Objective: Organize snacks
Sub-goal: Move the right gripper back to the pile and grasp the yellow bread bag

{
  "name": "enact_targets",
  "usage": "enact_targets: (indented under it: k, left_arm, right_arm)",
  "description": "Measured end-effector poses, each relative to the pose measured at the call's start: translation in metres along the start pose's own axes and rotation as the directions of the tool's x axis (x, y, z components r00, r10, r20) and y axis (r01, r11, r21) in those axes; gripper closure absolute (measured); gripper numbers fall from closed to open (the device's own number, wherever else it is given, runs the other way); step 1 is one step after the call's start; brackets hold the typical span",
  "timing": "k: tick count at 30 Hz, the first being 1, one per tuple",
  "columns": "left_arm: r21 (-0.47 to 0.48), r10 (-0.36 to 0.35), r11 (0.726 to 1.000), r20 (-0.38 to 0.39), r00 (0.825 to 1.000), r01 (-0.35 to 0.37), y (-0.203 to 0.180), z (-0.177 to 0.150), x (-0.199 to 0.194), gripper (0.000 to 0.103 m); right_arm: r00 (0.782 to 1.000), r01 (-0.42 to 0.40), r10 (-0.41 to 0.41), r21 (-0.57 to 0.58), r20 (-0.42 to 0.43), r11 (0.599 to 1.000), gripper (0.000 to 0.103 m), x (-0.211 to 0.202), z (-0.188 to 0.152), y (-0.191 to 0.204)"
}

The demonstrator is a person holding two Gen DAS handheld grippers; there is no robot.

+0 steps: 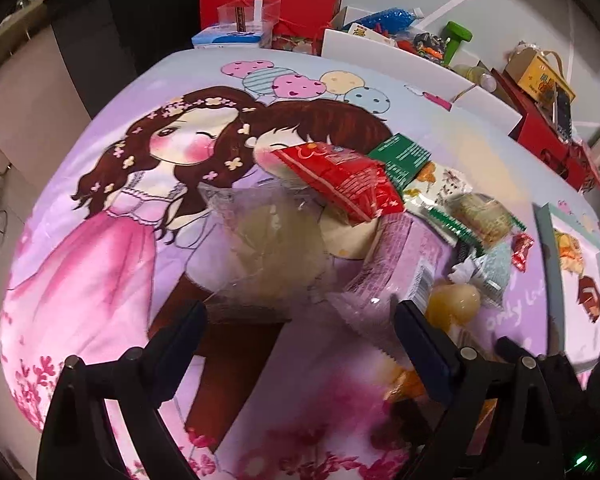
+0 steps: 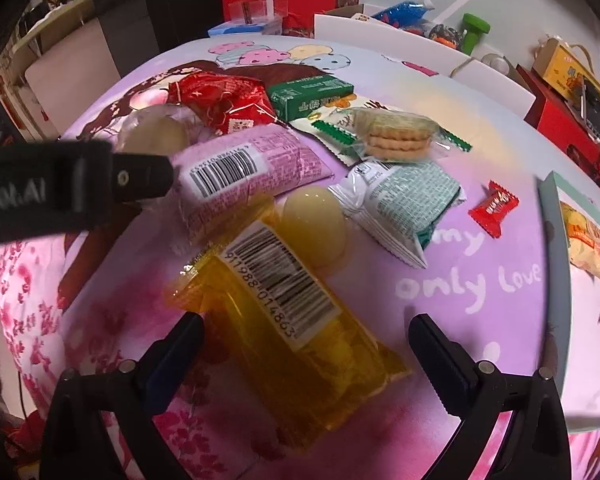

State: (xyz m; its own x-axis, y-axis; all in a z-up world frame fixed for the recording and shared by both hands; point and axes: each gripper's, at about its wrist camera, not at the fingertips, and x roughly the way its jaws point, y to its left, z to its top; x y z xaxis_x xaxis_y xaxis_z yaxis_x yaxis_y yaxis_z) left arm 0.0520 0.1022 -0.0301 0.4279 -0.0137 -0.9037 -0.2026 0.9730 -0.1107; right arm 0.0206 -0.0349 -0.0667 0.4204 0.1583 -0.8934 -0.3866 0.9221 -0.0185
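Both tongs gape empty over the snack heap on the bench, the right tongs [image 2: 304,344] straddling the yellow packet [image 2: 284,328], so I'd drop squarely across its middle while the left tongs [image 1: 300,320] stay clear.

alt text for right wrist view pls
Open right gripper hovers over a yellow snack pack lying between its fingers on a pink cartoon cloth. Beyond lie a pink pack, biscuits and a red candy; the left gripper enters at left.
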Motion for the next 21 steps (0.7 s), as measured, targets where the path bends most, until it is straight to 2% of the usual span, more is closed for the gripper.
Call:
enact_targets:
  k: [6,13,17,21]
  left_arm:
    - [0.011,-0.074,0.997,0.013,0.997,0.074,-0.011,0.008,-0.001,0.008]
    - [0.071,-0.032,0.997,0.016,0.999,0.031,-0.024,0.013,0.007,0.008]
    - [0.101,-0.01,0.995,0.002,1.0,0.01,-0.03,0.011,0.008,0.008]
    - [0.095,-0.015,0.995,-0.036,0.999,0.018,-0.028,0.008,0.013,0.008]
  right_arm:
    - [0.999,0.013,-0.013,-0.009,0.032,1.0,0.0,-0.006,-0.001,0.003]
    - [1.0,0.007,-0.009,0.06,0.027,0.998,0.0,-0.011,0.001,-0.017]
    - [0.999,-0.007,0.004,0.08,0.038,0.997,0.01,-0.016,0.0,-0.021]
    - [0.999,-0.013,0.011,0.044,0.044,0.999,0.019,-0.017,0.001,-0.012]
